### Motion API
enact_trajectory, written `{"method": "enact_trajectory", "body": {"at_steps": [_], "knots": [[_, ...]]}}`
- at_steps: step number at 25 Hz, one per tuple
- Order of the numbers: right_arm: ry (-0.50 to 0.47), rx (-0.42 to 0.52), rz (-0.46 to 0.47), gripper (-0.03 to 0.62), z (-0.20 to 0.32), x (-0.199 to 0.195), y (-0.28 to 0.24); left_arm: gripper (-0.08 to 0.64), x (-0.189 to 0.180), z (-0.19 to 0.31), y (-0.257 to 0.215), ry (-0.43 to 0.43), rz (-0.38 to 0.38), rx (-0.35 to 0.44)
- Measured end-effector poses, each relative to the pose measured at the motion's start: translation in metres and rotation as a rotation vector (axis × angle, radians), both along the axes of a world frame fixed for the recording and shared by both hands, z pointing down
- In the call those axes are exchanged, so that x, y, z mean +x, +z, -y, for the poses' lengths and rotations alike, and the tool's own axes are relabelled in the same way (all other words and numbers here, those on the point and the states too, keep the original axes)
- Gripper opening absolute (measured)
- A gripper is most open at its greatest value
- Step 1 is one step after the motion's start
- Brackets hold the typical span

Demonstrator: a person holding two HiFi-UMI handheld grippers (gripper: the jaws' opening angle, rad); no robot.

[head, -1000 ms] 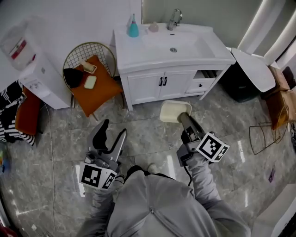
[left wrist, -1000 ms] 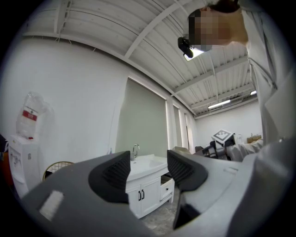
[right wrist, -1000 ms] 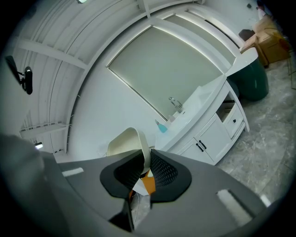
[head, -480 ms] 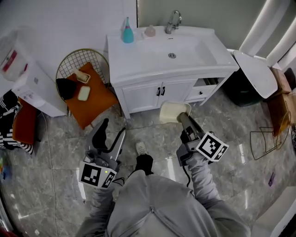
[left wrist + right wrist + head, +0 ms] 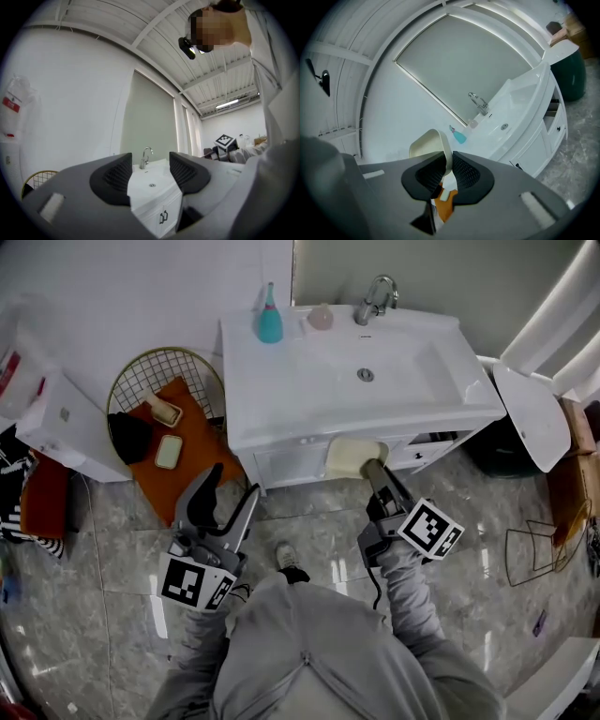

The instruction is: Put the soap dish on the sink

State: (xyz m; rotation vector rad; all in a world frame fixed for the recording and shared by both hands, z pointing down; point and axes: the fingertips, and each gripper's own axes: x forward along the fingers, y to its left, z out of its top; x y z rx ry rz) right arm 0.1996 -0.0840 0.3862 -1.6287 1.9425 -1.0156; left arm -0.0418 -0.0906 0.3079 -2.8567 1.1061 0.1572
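My right gripper [image 5: 373, 468] is shut on the rim of a cream soap dish [image 5: 352, 457], held in the air at the front edge of the white sink [image 5: 281, 381]. The right gripper view shows the soap dish [image 5: 431, 145] pinched on edge between the pads, with the sink [image 5: 520, 117] beyond it. My left gripper [image 5: 231, 491] is open and empty, low at the left of the cabinet. Between its jaws in the left gripper view lie the sink [image 5: 152, 180] and the tap [image 5: 146, 156].
On the sink's back edge stand a teal bottle [image 5: 269, 319], a small pink item [image 5: 322, 317] and a chrome tap [image 5: 375, 296]. A wire chair [image 5: 164, 418] with an orange cushion and two soap bars stands left. A white water dispenser [image 5: 52, 418] is further left; a white lid [image 5: 534, 413] right.
The person has stepped toward the sink, so both grippers are closer to it. The soap dish has come from the floor area in front of the cabinet up to the sink's front edge.
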Motion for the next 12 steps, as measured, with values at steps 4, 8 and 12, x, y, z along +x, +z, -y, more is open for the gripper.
{"method": "enact_trajectory", "body": {"at_steps": [4,8,12], "knots": [[-0.018,0.004,-0.019,0.046,0.049,-0.002,-0.005,0.272,-0.004,0.036,-0.003,-0.011,0.006,0.004],[-0.042,0.000,-0.029,0.046,0.092,-0.003,-0.007,0.272,-0.012,0.061,-0.004,-0.045,0.008,-0.001],[-0.076,-0.013,-0.038,0.046,0.126,-0.003,-0.005,0.272,-0.020,0.079,0.000,-0.104,0.000,-0.016]]}}
